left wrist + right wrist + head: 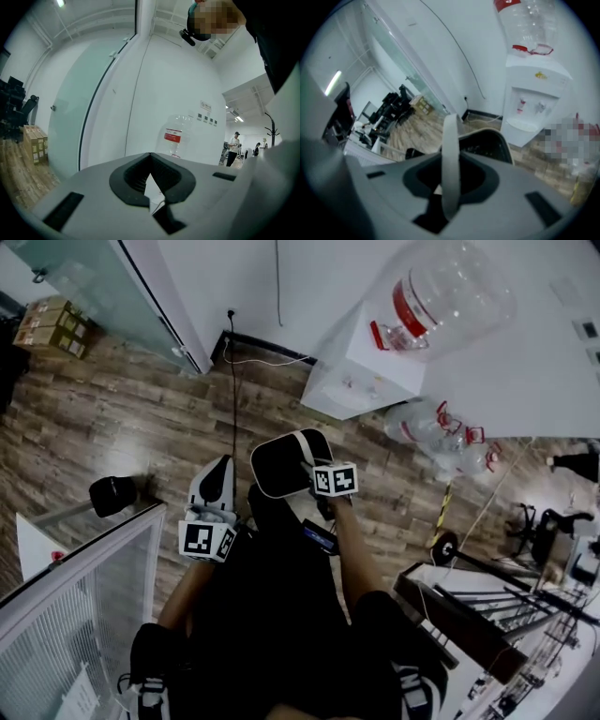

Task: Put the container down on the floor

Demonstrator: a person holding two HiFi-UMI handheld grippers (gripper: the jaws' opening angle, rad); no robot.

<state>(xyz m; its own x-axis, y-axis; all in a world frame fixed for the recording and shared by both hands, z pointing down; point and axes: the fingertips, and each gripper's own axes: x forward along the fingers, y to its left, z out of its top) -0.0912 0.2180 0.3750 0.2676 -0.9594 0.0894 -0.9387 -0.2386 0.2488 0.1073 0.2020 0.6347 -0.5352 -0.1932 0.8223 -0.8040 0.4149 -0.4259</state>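
Clamped on its white rim, the right tongs held the container above the wooden floor, so lowering it level and slowly seemed best, while the left tongs looked closed and empty.

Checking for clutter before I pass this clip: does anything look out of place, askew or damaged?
Mildly. Spare water bottles lie tumbled on the floor beside the dispenser, and a cable trails loose across the boards. The container, gripped by its white rim in the right tongs, looks intact.
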